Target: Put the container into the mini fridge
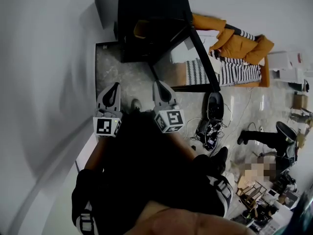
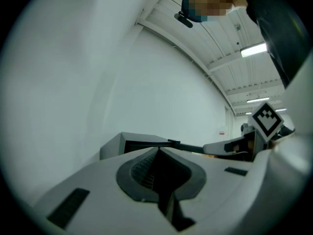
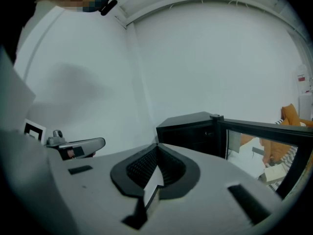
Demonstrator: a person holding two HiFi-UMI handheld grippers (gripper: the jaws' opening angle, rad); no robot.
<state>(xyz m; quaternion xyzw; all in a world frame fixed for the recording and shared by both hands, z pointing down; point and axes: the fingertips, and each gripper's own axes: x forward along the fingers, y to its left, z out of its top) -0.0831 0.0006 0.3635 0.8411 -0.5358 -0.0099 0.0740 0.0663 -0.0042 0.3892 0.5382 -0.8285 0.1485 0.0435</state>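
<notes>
The black mini fridge (image 1: 146,9) stands on the floor against the white wall, with its glass door (image 1: 198,53) swung open to the right. An orange shape shows inside it, but I cannot tell what it is. No container shows clearly in any view. My left gripper (image 1: 115,86) and right gripper (image 1: 159,84) hover side by side in front of the fridge, pointing at it. Both are shut with nothing between the jaws. The left gripper (image 2: 157,150) looks along its jaws at the fridge (image 2: 131,143). The right gripper (image 3: 156,146) faces the fridge (image 3: 190,131) and its open door (image 3: 266,131).
An orange jacket (image 1: 237,43) lies on a striped cloth (image 1: 234,72) right of the fridge. Black shoes (image 1: 215,104) and a tangle of cables (image 1: 208,129) lie on the floor at right. Another person's leg (image 1: 259,137) and clutter sit at far right. The white wall (image 1: 44,82) runs along the left.
</notes>
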